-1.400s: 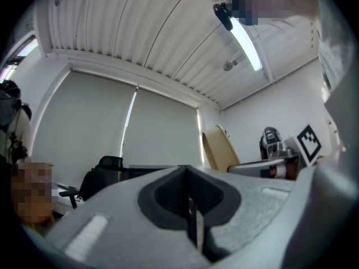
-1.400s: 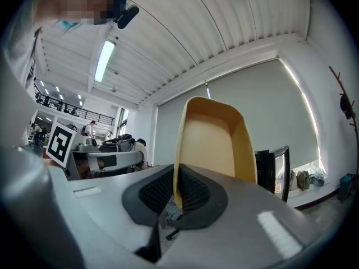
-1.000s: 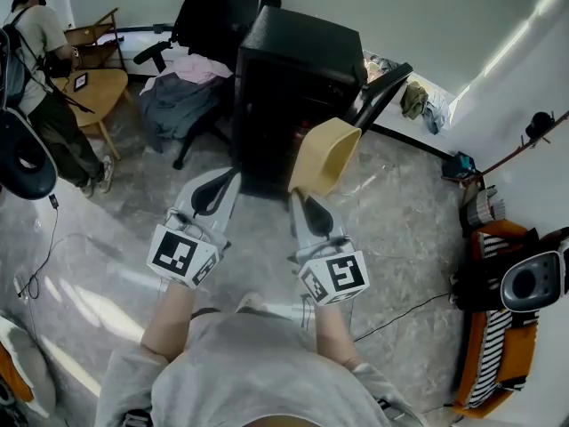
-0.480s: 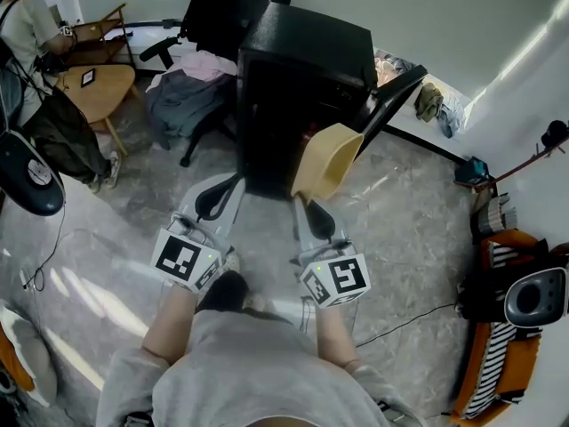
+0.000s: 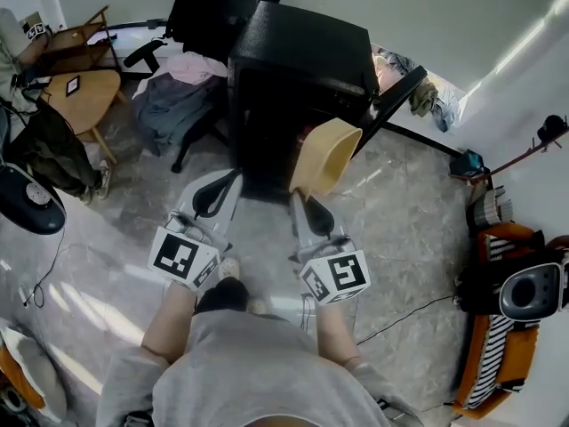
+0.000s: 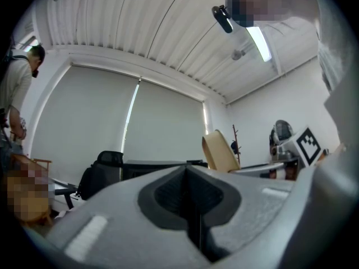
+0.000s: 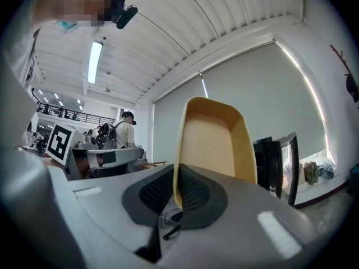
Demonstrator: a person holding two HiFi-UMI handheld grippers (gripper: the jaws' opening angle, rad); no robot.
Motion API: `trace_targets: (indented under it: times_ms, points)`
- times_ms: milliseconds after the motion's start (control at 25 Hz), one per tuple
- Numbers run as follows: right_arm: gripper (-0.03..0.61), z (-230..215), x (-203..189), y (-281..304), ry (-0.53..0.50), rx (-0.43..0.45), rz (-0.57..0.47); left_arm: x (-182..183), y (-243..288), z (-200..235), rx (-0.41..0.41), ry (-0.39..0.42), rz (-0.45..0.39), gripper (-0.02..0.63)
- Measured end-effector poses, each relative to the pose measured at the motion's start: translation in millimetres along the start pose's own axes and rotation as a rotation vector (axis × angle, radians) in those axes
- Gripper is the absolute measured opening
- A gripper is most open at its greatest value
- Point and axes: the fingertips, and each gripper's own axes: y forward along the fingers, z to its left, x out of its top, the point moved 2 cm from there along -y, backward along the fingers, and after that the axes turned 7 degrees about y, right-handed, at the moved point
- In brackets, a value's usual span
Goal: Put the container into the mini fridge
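Note:
A tan plastic container (image 5: pixel 324 157) is held up by its rim in my right gripper (image 5: pixel 300 199), which is shut on it; in the right gripper view the container (image 7: pixel 213 147) stands upright between the jaws. It hangs just in front of the black mini fridge (image 5: pixel 298 78), whose door (image 5: pixel 389 98) is swung open to the right. My left gripper (image 5: pixel 216 192) is shut with nothing in it, level with the right one, left of the container. In the left gripper view the container (image 6: pixel 220 151) and the fridge (image 6: pixel 151 167) show beyond the closed jaws.
A black office chair (image 5: pixel 200 25) draped with clothes stands left of the fridge. A wooden table (image 5: pixel 84 92) and a person (image 5: pixel 40 149) are at far left. A cable (image 5: pixel 400 314) runs over the marble floor; an orange striped seat (image 5: pixel 498 345) sits at right.
Both grippers and the container keep almost the same place before the fridge. The head view has shifted slightly, and the person at far left has moved.

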Motion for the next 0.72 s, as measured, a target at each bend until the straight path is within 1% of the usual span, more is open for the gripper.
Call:
trace_targets:
  times_ms: [360, 720]
  points:
    - [0.009, -22, -2, 55, -0.007, -0.05, 0.009, -15, 42, 47, -0.066, -0.012, -0.004, 0.0]
    - [0.009, -41, -7, 110, -0.008, -0.083, 0.016, -36, 78, 94, -0.112, -0.015, 0.004, 0.0]
